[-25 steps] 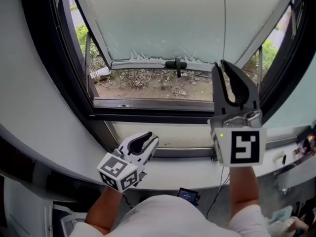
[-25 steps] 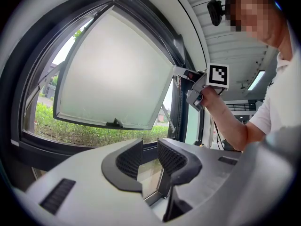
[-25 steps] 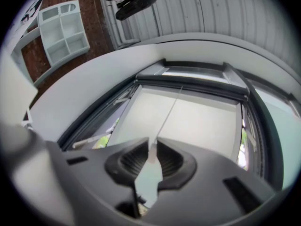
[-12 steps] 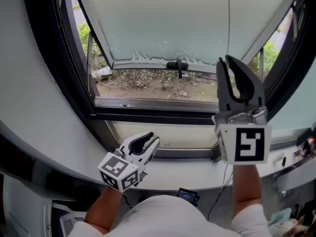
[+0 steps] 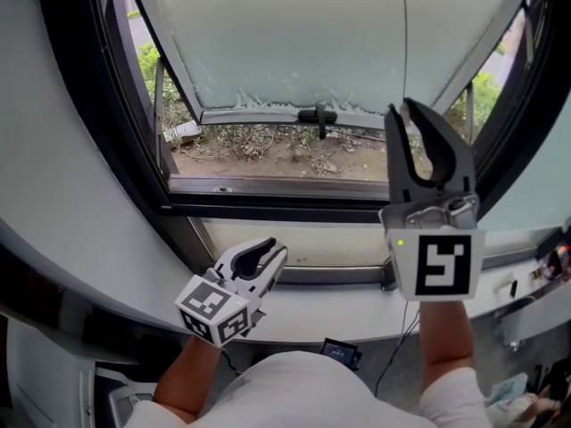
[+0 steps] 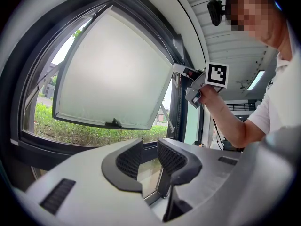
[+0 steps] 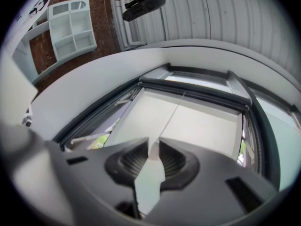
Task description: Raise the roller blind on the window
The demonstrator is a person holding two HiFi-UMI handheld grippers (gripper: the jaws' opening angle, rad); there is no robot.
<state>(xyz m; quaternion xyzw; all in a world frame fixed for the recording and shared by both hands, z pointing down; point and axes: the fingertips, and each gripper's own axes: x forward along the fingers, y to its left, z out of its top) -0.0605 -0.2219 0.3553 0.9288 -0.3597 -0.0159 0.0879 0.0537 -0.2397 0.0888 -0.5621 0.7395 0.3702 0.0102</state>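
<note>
My right gripper [image 5: 406, 114] is raised in front of the window [image 5: 268, 205]. Its tips are pressed together on the thin cord [image 5: 403, 34] of the blind. In the right gripper view this cord runs up from between the jaws toward the top of the frame. The blind itself I cannot make out for sure. I think it is rolled somewhere at the top, where the cord goes, and the pale pane [image 5: 294, 43] is the tilted-out sash. My left gripper [image 5: 272, 252] rests low over the sill [image 5: 312, 315], with its jaws spread and nothing between them.

I judge the cord to be very light, thin and limp, and probably smooth, so it can slide through the pads if the pinch is weak. It can carry only a pull along its own length. The best hold is across the ribbed part of the pads, high on the cord, so that a long pull is possible. The blind should be light, but the pull must be steady and straight, not sideways, or the roller may jam.
</note>
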